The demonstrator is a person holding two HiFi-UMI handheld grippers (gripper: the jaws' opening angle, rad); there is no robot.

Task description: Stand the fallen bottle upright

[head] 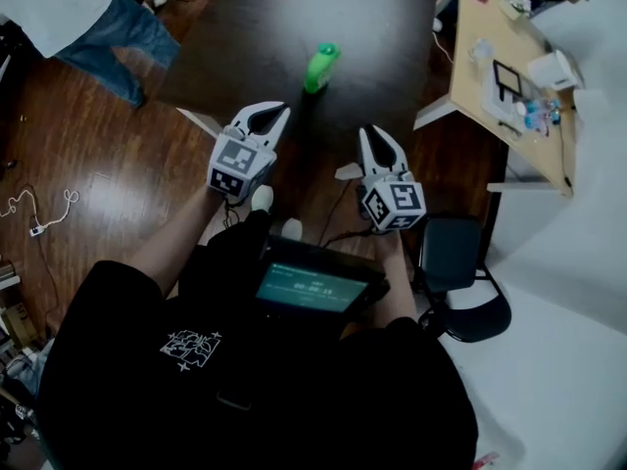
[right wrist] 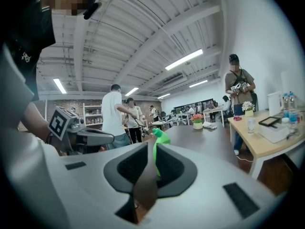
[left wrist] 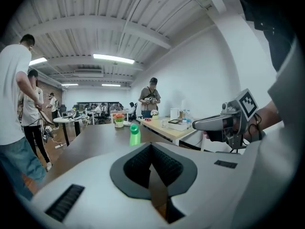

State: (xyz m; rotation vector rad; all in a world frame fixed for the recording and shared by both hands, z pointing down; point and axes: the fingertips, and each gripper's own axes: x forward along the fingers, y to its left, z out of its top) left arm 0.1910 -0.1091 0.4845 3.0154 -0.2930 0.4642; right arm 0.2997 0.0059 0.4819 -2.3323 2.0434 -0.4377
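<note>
The green bottle (head: 320, 67) stands upright on the dark table (head: 235, 27), beyond both grippers. In the left gripper view the bottle (left wrist: 135, 134) rises just above the jaws, and in the right gripper view the bottle (right wrist: 161, 136) shows past the tips. My left gripper (head: 269, 114) hangs in the air short of the bottle, jaws closed tip to tip on nothing. My right gripper (head: 380, 137) floats lower right of the bottle, its jaws almost together with a thin slit between them and nothing in it. Neither gripper touches the bottle.
A light wooden desk (head: 505, 67) with a tablet, cups and small items stands at the right. A dark office chair (head: 460, 262) sits below it. A person in jeans (head: 108, 27) stands at the upper left, with others farther back (left wrist: 151, 97). A screen device (head: 313, 287) hangs at my chest.
</note>
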